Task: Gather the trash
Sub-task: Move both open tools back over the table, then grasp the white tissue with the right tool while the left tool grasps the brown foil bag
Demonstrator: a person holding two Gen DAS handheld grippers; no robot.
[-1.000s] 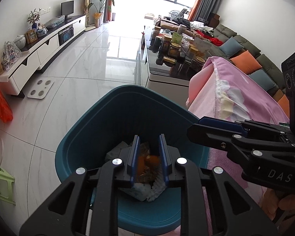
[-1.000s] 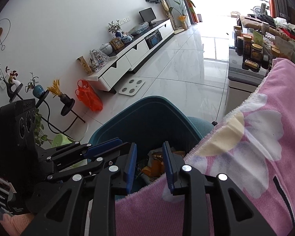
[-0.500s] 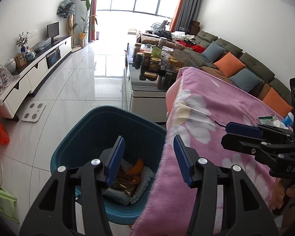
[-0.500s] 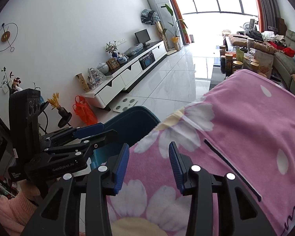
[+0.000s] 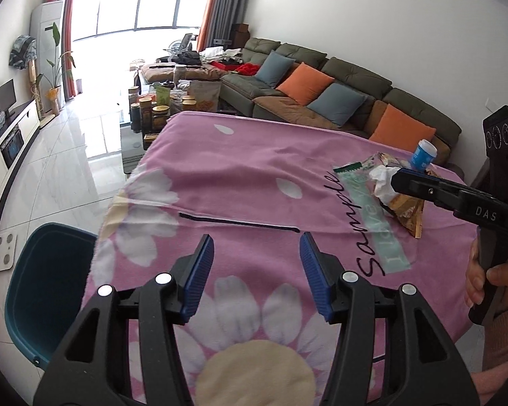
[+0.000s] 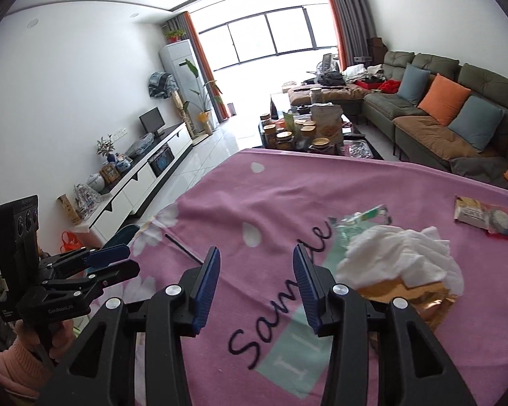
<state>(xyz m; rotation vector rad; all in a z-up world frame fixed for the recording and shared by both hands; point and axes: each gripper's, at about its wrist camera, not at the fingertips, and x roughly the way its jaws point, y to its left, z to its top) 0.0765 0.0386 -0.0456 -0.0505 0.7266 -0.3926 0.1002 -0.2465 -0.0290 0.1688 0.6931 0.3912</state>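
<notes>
Rubbish remains to be cleared from the pink flower-printed blanket (image 6: 372, 182) that covers the table: a crumpled white tissue (image 6: 403, 253) lies on top of a shiny gold foil wrapper (image 6: 420, 299), touching a clear green-edged plastic packet (image 6: 362, 220), and farther back lie a flat clear-and-red snack pack (image 6: 484, 218) and a small blue-and-white bottle (image 5: 423, 155), whose contents and state are too small to make out. Both tools are empty. The left gripper (image 5: 256, 272) hangs over the near part of the blanket with its blue ribbed pads standing fairly wide and nothing between them. The right gripper (image 6: 255, 282) hovers just beside the tissue heap, its jaws moderately parted and having just been opening, also with nothing in them; the heap sits off to its right side, not between the pads. The dark teal plastic bin (image 5: 47, 291) stands on the floor just beside the table's left edge; from this angle only its bare inner wall shows, so I cannot tell what it holds. As I judge it, the job is partway through: no item is being carried now, the whole cluster at the far right of the table is still to be picked up, and the tissue pile looks like the nearest next candidate for the right hand.
</notes>
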